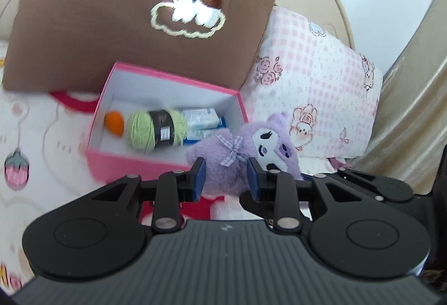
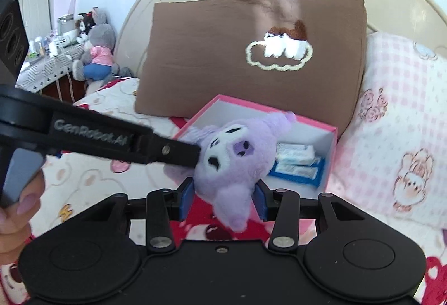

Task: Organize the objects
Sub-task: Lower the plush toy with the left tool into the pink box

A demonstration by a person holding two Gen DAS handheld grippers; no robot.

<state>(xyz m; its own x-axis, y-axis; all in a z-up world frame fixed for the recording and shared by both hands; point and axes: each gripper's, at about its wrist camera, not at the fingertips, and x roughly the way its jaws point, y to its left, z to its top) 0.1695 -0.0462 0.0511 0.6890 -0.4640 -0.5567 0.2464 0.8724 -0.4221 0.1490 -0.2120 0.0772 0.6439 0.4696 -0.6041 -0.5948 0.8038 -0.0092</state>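
Gripped a purple plush toy (image 1: pixel 240 154) between the blue pads of the left gripper (image 1: pixel 226 179), just ahead of a pink box (image 1: pixel 131 162) beyond the fingertips. Clamped the same toy's head with the right gripper (image 2: pixel 223 198).

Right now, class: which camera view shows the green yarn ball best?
The left wrist view: the green yarn ball lies in the pink box, unobstructed. In the right wrist view the purple plush toy hides it.
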